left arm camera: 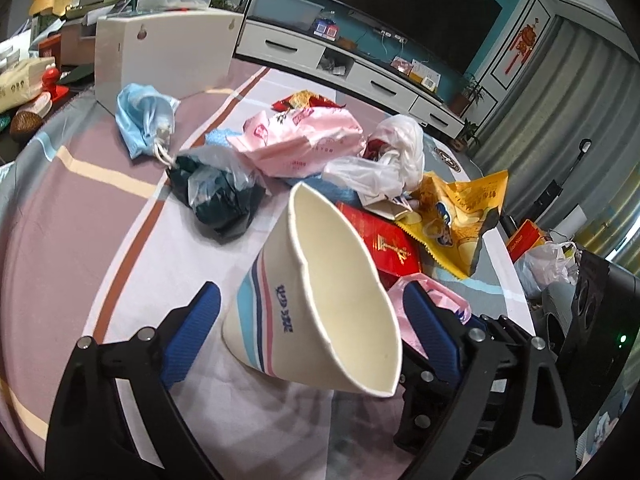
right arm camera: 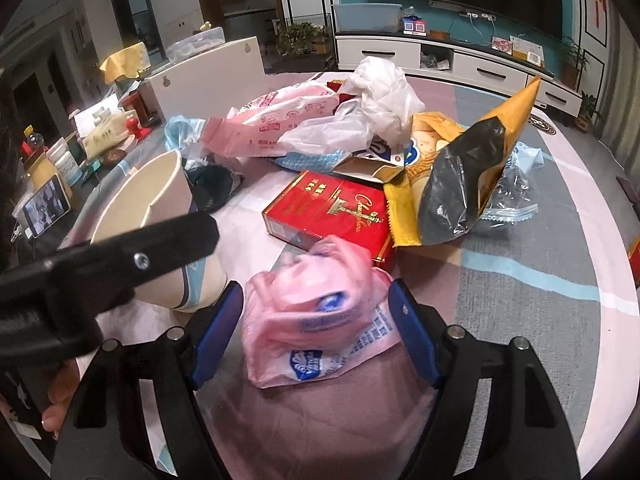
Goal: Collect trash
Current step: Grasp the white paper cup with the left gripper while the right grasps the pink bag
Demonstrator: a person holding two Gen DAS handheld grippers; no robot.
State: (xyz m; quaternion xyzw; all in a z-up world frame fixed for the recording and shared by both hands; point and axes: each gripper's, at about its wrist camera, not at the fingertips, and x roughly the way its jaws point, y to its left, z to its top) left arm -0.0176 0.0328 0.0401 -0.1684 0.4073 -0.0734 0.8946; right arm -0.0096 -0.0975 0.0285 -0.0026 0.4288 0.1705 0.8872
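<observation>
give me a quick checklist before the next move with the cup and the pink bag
1. Paper cup between the left gripper jaws: ok, though contact cannot be confirmed.
2. Cup shape: not ok, rim squashed and creased.
3. Pink plastic bag between the right gripper jaws: ok.
4. Firm hold on the bag: cannot tell, the picture is blurred.
5. Bin to drop into: cannot tell, none in view.
6. Trash left on the table: not ok, red box and yellow snack bag remain.

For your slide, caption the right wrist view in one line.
Right gripper brackets a crumpled pink plastic bag before a red carton and chip bag.
</observation>
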